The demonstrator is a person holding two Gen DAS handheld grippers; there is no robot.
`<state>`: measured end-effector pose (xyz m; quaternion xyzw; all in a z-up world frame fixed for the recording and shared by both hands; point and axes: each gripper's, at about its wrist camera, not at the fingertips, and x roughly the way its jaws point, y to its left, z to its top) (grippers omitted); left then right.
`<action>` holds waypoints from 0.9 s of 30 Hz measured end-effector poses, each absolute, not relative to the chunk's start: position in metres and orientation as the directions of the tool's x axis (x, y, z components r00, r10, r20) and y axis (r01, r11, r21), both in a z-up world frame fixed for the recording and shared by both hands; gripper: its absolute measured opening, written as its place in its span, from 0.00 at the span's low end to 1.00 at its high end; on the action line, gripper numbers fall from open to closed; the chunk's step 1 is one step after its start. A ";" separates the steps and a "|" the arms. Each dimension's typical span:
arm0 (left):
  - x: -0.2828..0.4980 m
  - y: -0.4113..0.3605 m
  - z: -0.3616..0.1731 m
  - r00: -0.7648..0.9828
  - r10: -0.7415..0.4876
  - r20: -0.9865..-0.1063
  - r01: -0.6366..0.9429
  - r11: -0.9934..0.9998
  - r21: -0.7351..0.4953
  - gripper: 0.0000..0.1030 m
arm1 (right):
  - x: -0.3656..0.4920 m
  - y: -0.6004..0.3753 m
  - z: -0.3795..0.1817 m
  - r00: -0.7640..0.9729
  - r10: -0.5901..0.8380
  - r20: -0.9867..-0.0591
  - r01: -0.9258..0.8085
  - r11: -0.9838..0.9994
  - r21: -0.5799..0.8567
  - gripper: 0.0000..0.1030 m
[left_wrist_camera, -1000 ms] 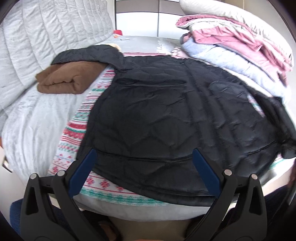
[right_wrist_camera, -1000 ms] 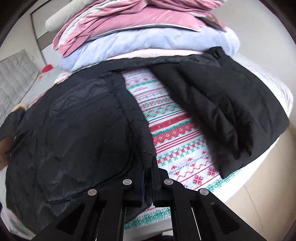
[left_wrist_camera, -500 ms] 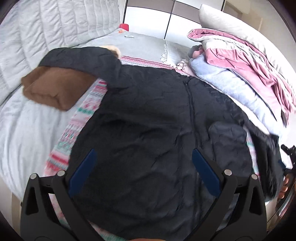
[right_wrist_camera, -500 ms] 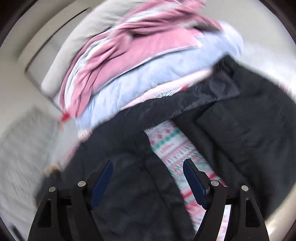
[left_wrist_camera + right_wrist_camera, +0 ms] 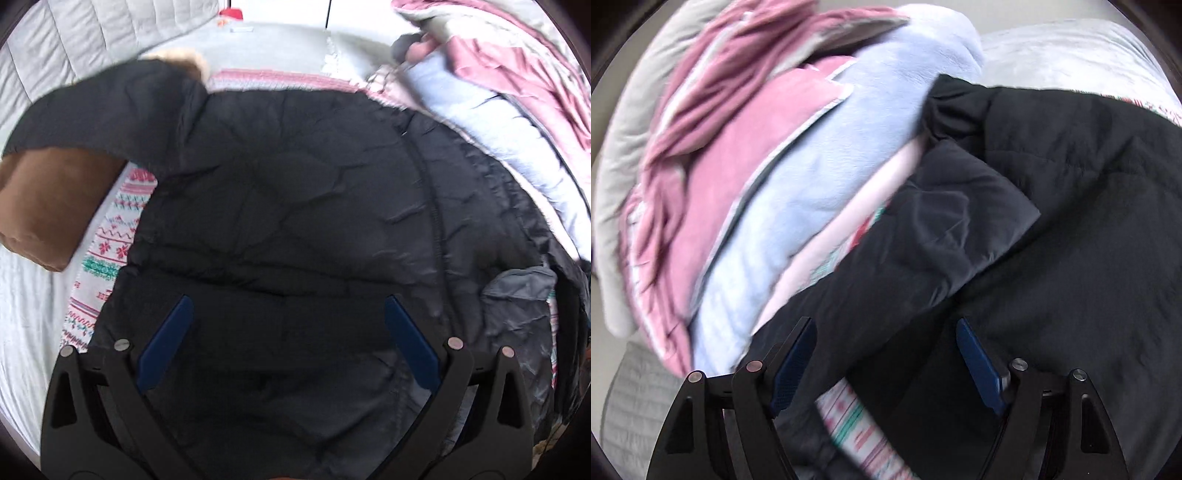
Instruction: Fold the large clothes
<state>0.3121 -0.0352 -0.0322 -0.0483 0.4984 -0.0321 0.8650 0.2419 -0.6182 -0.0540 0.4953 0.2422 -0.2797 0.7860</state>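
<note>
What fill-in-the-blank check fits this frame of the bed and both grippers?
1. The quilted padded jacket spread on the bed is ____ in colour.
2. The folded brown garment lies partly under the jacket's ____.
3. The left gripper has its jaws ____.
4. The right gripper holds ____.

Missing words: black; sleeve; open; nothing

A grey quilted headboard stands behind the bed, which has a grey cover. Behind it are white cupboard doors. The light is soft daylight.
</note>
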 end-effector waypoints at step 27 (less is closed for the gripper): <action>0.320 0.035 -0.022 0.493 -0.137 -0.859 -0.110 0.970 -0.218 1.00 | 0.317 -0.494 0.095 0.874 -0.305 -0.377 0.470 0.728 0.499 0.06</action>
